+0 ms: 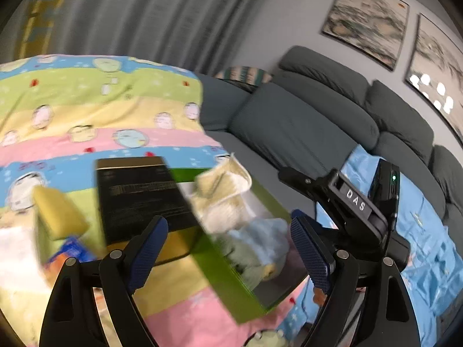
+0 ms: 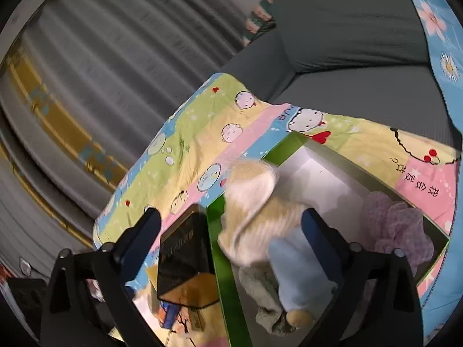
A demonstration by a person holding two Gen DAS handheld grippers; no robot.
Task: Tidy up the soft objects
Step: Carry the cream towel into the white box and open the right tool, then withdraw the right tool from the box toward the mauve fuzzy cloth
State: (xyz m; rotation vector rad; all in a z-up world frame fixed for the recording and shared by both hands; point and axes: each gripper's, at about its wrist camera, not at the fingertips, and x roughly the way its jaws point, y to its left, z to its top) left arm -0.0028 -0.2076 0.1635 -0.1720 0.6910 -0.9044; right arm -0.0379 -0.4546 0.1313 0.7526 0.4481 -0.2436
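Striped cartoon cloth (image 1: pixel 86 110) covers the table beside a grey sofa (image 1: pixel 303 121). On it, the green box (image 2: pixel 215 231) holds a cream towel (image 2: pixel 254 202) draped over its rim, blue cloth (image 2: pixel 301 274) and a lilac pouf (image 2: pixel 396 225). The towel could slide out, being half outside. A black box (image 1: pixel 139 199) crowds the left wall; a yellow sponge (image 1: pixel 58 214) waits. Left gripper (image 1: pixel 228 248) and right gripper (image 2: pixel 231 240) are both spread, holding nothing.

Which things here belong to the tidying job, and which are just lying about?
Part of the job:
green box
cream towel
light blue cloth
grey-green cloth
purple knitted piece
yellow sponge

Just lying about:
black carton
cartoon bedsheet
grey sofa
curtain
framed pictures
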